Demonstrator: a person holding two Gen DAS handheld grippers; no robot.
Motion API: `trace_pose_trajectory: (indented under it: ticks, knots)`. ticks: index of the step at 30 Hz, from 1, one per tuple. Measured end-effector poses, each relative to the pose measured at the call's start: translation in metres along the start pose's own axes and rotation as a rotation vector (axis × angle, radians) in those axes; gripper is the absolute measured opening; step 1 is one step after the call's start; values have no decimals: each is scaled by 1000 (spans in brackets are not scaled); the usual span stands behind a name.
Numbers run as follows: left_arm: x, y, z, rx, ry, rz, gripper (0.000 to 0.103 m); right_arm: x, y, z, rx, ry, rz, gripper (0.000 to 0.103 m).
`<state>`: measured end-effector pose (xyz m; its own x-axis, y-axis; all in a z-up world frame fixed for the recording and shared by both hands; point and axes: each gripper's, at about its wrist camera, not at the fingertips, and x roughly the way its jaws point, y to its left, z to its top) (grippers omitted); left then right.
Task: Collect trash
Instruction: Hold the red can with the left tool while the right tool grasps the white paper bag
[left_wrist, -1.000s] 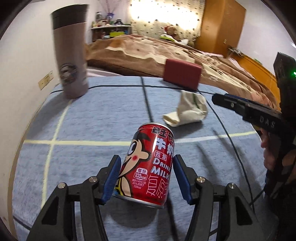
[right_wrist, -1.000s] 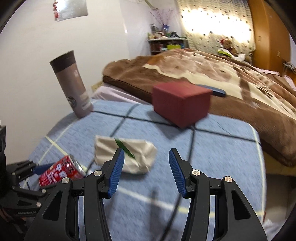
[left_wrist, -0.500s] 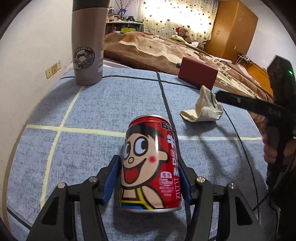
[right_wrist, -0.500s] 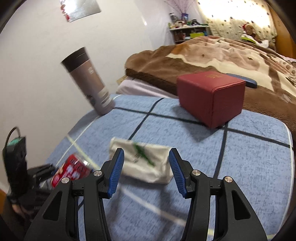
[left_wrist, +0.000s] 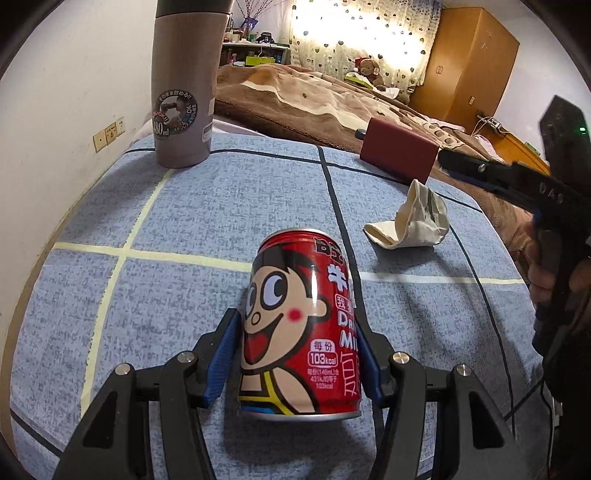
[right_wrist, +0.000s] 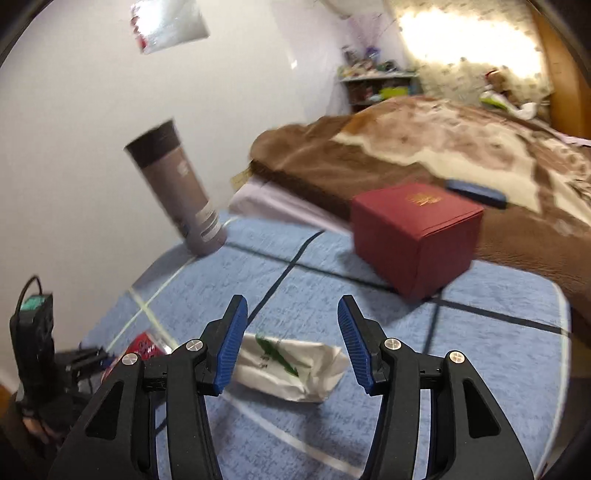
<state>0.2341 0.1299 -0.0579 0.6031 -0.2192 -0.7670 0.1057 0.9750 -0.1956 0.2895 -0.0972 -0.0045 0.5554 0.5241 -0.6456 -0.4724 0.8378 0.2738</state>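
Observation:
A red milk-drink can (left_wrist: 301, 325) with a cartoon face stands upright on the blue checked cloth (left_wrist: 221, 206). My left gripper (left_wrist: 295, 354) is shut on the can, a blue pad on each side. A crumpled white paper wrapper (left_wrist: 410, 221) lies to the right of the can. In the right wrist view the wrapper (right_wrist: 291, 365) lies just below and between the open fingers of my right gripper (right_wrist: 291, 343), which hovers over it and is empty. The can (right_wrist: 142, 345) shows at lower left there.
A tall grey thermos (left_wrist: 184, 85) stands at the cloth's far left corner by the wall. A dark red box (right_wrist: 413, 236) sits at the far right edge. A bed with a brown blanket (right_wrist: 424, 147) lies beyond.
My left gripper has closed on the can and the view has steadied. My right gripper has moved forward and down over the wrapper, which now lies between its fingers.

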Motion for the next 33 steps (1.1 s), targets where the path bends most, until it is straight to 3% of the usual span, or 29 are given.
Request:
trace_pose_trajectory:
  ticks: [3, 5, 8, 11, 13, 15, 17, 21, 24, 27, 33]
  knots:
    - [-1, 1, -1, -2, -2, -3, 60, 8, 5, -10, -57, 72, 14, 53]
    - [-1, 1, -1, -6, -3, -6, 60, 3, 10, -17, -95, 75, 11, 55]
    - [-1, 2, 0, -10, -5, -8, 60, -7, 15, -22, -98, 84, 64, 56]
    - [-1, 2, 0, -14, -7, -10, 60, -9, 28, -28, -144, 153, 110, 56]
    - [-1, 3, 0, -16, -7, -12, 60, -18, 39, -26, -215, 86, 12, 56]
    - [-2, 3, -1, -15, -8, -10, 60, -23, 34, -17, -191, 1, -33, 56]
    - [-1, 1, 0, -10, -8, -2, 60, -17, 21, -4, -112, -15, -48, 56]
    - [0, 1, 0, -12, -9, -8, 60, 6, 3, 6, -30, 40, 55, 57]
    - [-1, 1, 0, -19, -11, -15, 60, 18, 4, -3, -71, 118, 39, 57]
    - [-1, 2, 0, -14, -12, -13, 60, 10, 3, -18, -46, 147, 147, 57]
    - [-1, 3, 0, -17, -15, -17, 60, -1, 14, -39, -73, 188, 65, 57]
